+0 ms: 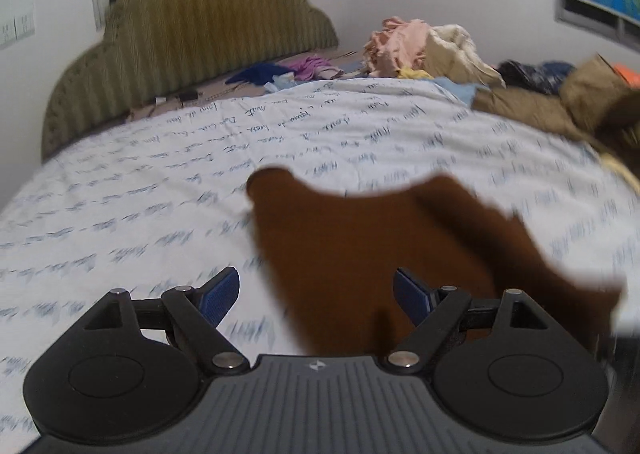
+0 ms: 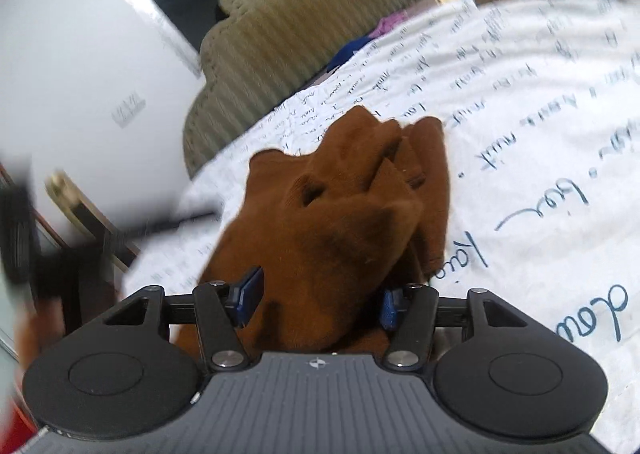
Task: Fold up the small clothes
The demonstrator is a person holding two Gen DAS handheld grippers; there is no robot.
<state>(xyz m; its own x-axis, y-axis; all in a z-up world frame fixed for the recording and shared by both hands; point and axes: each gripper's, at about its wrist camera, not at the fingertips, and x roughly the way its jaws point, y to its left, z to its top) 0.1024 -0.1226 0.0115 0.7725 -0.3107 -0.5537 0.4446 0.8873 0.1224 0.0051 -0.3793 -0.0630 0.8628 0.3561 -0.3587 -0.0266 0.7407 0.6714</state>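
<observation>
Grippers over script-print bedsheet, olive headboard behind.

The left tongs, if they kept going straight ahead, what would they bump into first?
Most likely the brown cloth. It lies on the bed sheet right ahead of the open left tongs, a bit toward their right finger. Blur makes the depth hard to judge.

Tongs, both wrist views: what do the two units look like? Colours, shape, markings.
Both match. Left tongs and right tongs: black linkage arms with silver pivot pins, blue ribbed pads at the fingertips, two round black housings, and a grey ribbed centre plate with a small white emblem. No cables or sleeves visible.
</observation>
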